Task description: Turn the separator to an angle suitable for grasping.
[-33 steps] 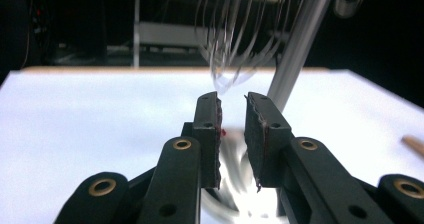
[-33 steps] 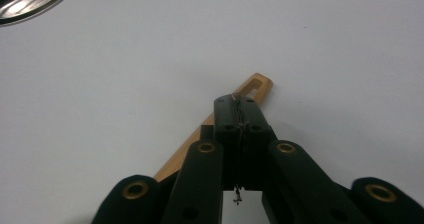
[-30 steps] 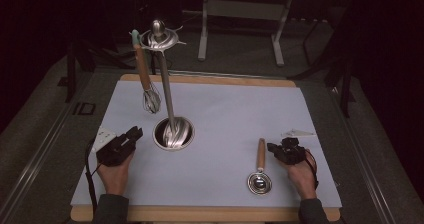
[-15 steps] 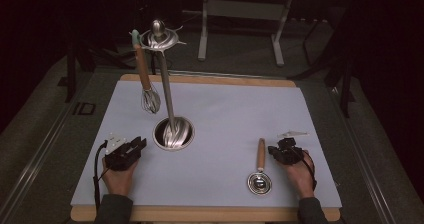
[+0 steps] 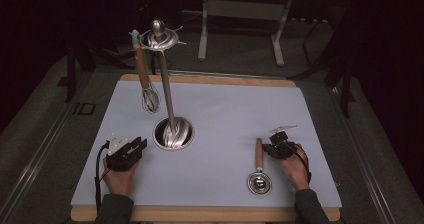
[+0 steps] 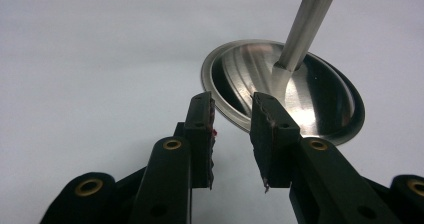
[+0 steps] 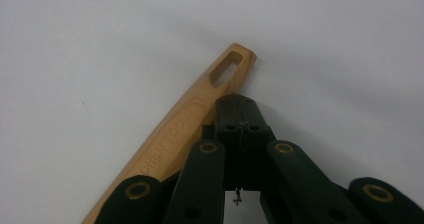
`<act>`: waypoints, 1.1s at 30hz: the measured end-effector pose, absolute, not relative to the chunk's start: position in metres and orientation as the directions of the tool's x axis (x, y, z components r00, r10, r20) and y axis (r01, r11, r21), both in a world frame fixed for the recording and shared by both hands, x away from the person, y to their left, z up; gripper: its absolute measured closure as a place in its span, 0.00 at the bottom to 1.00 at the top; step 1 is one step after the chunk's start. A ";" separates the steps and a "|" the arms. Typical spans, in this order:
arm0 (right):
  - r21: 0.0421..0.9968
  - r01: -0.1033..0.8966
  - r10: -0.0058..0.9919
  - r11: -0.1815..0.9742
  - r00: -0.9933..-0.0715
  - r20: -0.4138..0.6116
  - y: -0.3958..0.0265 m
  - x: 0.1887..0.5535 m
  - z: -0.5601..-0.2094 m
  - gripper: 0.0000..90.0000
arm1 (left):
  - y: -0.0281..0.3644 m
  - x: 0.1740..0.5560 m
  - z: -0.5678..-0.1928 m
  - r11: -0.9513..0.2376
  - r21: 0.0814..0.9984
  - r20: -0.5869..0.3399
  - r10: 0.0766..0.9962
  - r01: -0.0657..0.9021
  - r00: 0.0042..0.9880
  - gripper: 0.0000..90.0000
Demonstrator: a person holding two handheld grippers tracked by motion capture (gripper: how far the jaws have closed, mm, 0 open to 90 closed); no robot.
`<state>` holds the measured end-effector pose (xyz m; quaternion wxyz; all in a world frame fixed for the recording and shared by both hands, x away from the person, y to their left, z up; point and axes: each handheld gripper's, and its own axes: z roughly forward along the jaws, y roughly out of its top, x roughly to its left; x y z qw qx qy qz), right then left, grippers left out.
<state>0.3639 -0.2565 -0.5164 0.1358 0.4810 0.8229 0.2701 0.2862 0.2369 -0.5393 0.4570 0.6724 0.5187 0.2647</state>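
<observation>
Engraved lettering on light wooden handle with slotted end, reads roughly "CHEFTOOL"; partly covered, last letters uncertain. No other legible text.

Whisk behind stand; strainer right

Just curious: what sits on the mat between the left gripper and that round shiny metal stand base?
Nothing: in the left gripper view, bare white mat separates the left gripper from the round metal base.

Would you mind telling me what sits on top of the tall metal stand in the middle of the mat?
The stand ends in a ringed crown with a rounded knob. A wooden-handled whisk hangs from the ring. How the whisk's pale tip hooks on is too small to tell.
</observation>
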 end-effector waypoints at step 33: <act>0.554 0.651 0.773 0.519 -0.634 0.021 -0.194 0.365 -0.502 0.98 | 0.236 0.285 -0.539 -0.053 0.894 -0.107 0.939 0.445 0.327 0.78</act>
